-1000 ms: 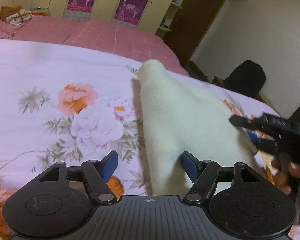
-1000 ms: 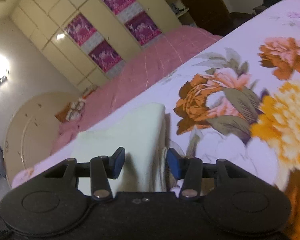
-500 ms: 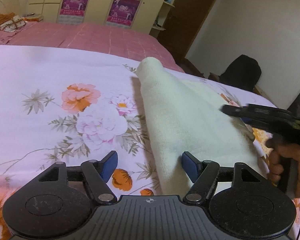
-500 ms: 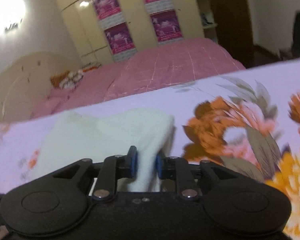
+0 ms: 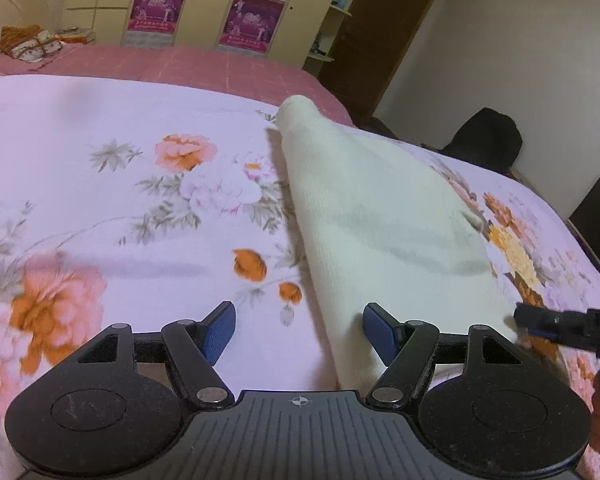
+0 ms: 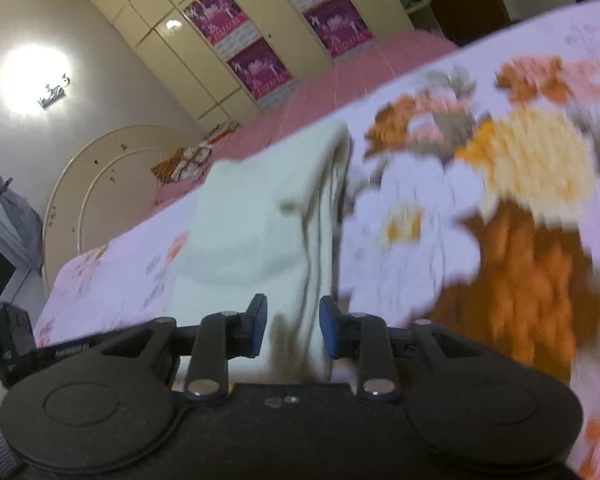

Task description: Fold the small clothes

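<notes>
A floral bedspread (image 5: 100, 184), pale lilac with pink, orange and yellow blooms, covered the bed in the foreground. Behind it lay a pink checked bedcover (image 5: 204, 64), and beyond that stood a cream wardrobe (image 5: 204, 4) with purple posters (image 5: 158, 4) on its doors. A curved cream headboard (image 6: 100, 176) stood at the far end of the pink bed, with a patterned bundle (image 5: 32, 42) lying near it. A dark rounded object (image 5: 486, 136) sat past the far edge of the floral bed, against the white wall.

The cream cloth (image 5: 380, 216) lay flat on the floral bedspread, folded into a long tapering shape. Its narrow end pointed toward the pink bed; its wide end lay nearest both grippers.

The left gripper (image 5: 299, 330) stood with its jaws wide apart, low over the bedspread. The near left edge of the cloth passed between its blue pads (image 5: 220, 330), and neither pad pressed on the fabric.

The right gripper (image 6: 293, 326) had just been closing, and its jaws stood partly apart. The layered right edge of the cloth ran up between the pads. This view was blurred, and a gap showed on each side of the fabric, so no grip was evident. In the left wrist view, the right gripper's tip sat at the cloth's near right corner.
</notes>
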A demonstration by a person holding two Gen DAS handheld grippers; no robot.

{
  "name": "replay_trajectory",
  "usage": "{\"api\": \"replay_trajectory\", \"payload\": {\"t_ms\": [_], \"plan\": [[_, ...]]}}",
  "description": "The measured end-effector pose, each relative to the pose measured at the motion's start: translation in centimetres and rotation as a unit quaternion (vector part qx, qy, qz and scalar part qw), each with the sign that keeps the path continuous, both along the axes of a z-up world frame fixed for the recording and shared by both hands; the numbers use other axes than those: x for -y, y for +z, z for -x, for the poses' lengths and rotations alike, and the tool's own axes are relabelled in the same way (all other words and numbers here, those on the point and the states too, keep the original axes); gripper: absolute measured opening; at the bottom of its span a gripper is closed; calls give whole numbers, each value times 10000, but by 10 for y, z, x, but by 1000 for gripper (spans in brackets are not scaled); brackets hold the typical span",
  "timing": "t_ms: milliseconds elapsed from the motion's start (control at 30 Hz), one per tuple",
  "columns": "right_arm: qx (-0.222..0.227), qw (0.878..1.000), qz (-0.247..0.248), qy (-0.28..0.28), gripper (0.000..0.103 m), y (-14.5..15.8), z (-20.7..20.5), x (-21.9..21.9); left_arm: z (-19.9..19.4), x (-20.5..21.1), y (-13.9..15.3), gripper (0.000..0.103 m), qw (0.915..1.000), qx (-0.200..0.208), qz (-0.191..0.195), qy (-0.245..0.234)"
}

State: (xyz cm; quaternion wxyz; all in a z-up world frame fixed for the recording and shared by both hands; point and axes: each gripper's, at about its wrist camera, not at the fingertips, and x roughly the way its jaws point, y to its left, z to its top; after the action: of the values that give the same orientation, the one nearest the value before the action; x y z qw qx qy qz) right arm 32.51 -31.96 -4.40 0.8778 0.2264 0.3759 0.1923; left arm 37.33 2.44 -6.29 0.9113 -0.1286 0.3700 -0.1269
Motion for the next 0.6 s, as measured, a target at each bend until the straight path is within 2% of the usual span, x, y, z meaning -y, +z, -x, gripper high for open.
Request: {"api": "replay_trajectory", "payload": {"t_ms": [200,267,300,433,500,600], "plan": [[-216,9991,-357,-16,29,-13,7,-12,7,14,0,70,9985,54,-535,-56],[-278,9991,-299,-81,19,-16,3,-18,6,13,3,70,9987,17,-507,-37],[-259,9994,-187,-104,8,-14,2,-21,7,12,5,70,9990,14,-449,-45],[41,9999,120,-40,7,4,8,-18,14,16,8,70,9988,64,-383,-282],[-35,9996,259,-91,7,2,9,-12,15,20,4,70,9981,17,-506,-349],[-316,9988,315,-188,7,-13,6,-5,14,16,10,70,9983,90,-480,-325]]}}
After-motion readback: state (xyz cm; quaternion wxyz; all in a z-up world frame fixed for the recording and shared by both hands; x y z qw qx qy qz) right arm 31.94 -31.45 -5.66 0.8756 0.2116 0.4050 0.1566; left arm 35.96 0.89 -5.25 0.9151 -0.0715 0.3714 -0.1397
